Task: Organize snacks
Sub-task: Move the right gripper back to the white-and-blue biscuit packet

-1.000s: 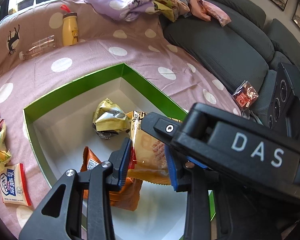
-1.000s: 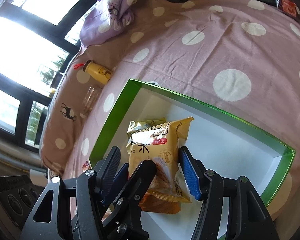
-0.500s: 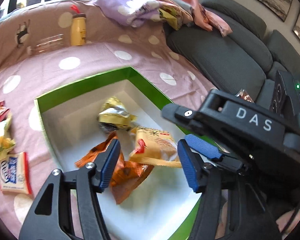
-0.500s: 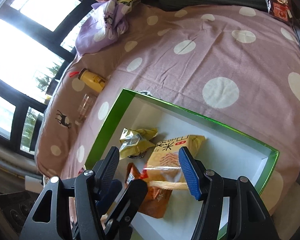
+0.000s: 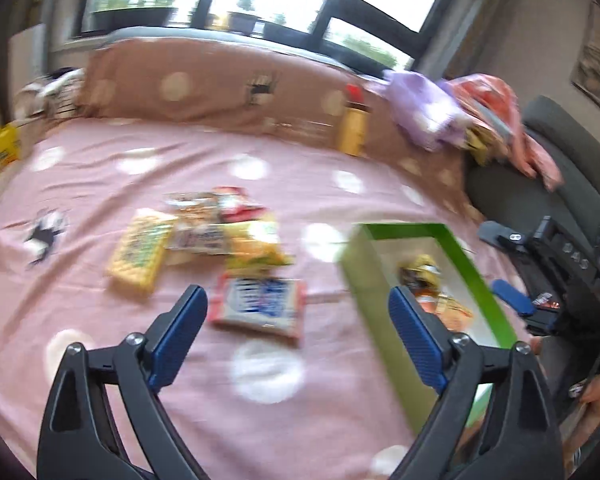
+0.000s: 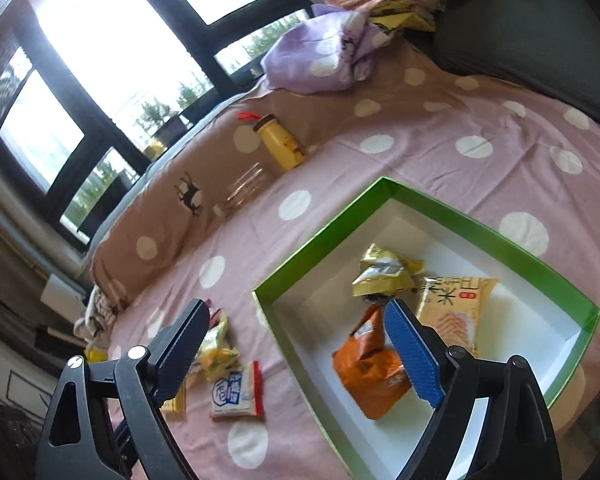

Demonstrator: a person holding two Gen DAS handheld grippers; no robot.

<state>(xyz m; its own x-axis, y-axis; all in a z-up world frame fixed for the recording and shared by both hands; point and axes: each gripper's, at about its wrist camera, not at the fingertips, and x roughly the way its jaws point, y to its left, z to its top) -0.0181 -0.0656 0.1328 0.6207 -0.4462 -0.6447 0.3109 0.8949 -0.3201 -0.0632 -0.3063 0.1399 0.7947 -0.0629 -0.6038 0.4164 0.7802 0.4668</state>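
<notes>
The left gripper (image 5: 298, 334) has just been opening and stands wide with nothing between its jaws, hanging over the pink dotted bedspread (image 5: 180, 160) to the left of the green box (image 5: 476, 276). The right gripper (image 6: 296, 344) has also just been opening; it grips nothing, its right jaw over the box and its left jaw over the bedspread outside it.

The likeliest slip, I judge, is a poor pick: the left wrist view is blurred, and the loose snacks left of the box lie overlapping, so a hasty close could pinch two packets or crush one. The blue and white packet (image 5: 260, 306) lies nearest the box, just clear of its left wall; a low sweep could also knock that wall.

Inside the box lie three packets: a crumpled gold one (image 6: 384, 274) toward the far corner, an orange one (image 6: 370, 372) nearer, and a tan cracker pack (image 6: 452, 312) to their right
</notes>
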